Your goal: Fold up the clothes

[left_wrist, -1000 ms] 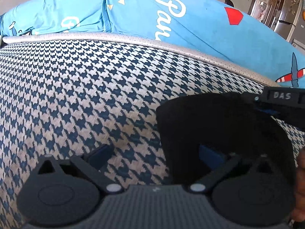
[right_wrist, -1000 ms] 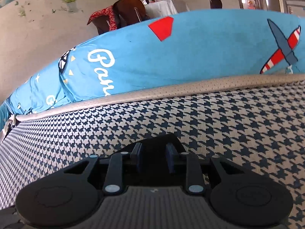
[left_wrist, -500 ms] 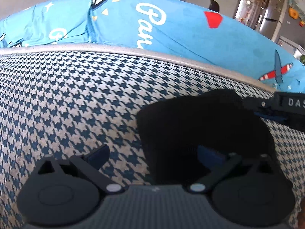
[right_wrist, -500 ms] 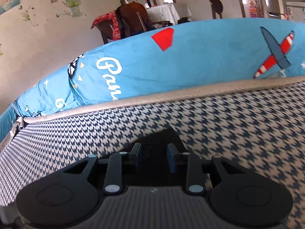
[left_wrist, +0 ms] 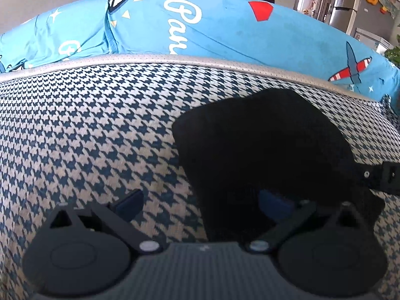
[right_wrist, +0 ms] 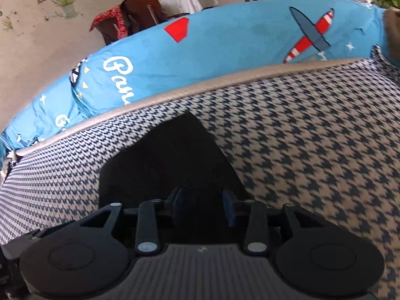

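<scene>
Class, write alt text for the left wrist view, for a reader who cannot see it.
A dark folded cloth lies on a houndstooth cushion. The left gripper is wide open: one of its fingers is over the cloth, the other over bare cushion. A blue printed sheet rises behind.

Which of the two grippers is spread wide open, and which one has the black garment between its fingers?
The left gripper is wide open. The right gripper is narrowed, pinching the black garment.
</scene>
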The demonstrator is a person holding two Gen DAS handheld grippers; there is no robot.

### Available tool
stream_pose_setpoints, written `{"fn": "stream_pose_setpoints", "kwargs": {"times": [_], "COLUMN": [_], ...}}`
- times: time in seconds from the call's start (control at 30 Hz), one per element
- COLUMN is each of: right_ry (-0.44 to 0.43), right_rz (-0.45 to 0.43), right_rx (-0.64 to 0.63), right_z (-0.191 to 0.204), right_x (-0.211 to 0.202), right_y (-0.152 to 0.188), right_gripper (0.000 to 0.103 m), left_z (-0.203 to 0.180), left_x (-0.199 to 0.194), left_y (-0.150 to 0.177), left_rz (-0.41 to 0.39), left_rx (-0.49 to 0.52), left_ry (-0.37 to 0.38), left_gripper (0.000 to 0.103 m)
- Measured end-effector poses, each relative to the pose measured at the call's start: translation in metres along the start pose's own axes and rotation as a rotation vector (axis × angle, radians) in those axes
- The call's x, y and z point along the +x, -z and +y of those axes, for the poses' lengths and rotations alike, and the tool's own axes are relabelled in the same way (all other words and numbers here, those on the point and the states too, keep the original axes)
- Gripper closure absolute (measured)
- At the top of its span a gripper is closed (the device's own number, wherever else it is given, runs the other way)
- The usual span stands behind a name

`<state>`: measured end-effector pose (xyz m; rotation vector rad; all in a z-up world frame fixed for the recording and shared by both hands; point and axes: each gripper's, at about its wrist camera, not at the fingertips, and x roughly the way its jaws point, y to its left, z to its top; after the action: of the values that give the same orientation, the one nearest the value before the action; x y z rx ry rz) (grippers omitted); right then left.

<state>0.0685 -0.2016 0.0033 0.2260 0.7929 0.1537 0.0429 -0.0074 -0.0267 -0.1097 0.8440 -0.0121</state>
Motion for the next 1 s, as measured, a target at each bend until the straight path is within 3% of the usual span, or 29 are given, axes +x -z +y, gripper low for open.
{"fn": "stream_pose_setpoints", "kwargs": {"times": [0.5, 0.73, 1.0], "right_ry": [0.069, 0.063, 0.052], "right_rz": [0.026, 0.013, -0.027], "right_rx": [-0.056, -0.111, -0.095], "right_z": [0.005, 0.010, 0.008], "right_x": [0.002, 0.003, -0.008], "right_y": [0.029, 0.033, 0.037], "right_gripper": [0.061, 0.052, 0.051], "left_z": [-0.007, -0.005, -0.002], "left_x": [-0.001, -0.004, -0.016], "left_y": [0.025, 0.030, 0.034], "left_rz": [0.008, -0.006, -0.001], "left_rx": [0.084, 0.090, 0.081], "left_ry": [0.003, 0.015, 0.036], "left_gripper": [0.000, 0.000, 0.000]}}
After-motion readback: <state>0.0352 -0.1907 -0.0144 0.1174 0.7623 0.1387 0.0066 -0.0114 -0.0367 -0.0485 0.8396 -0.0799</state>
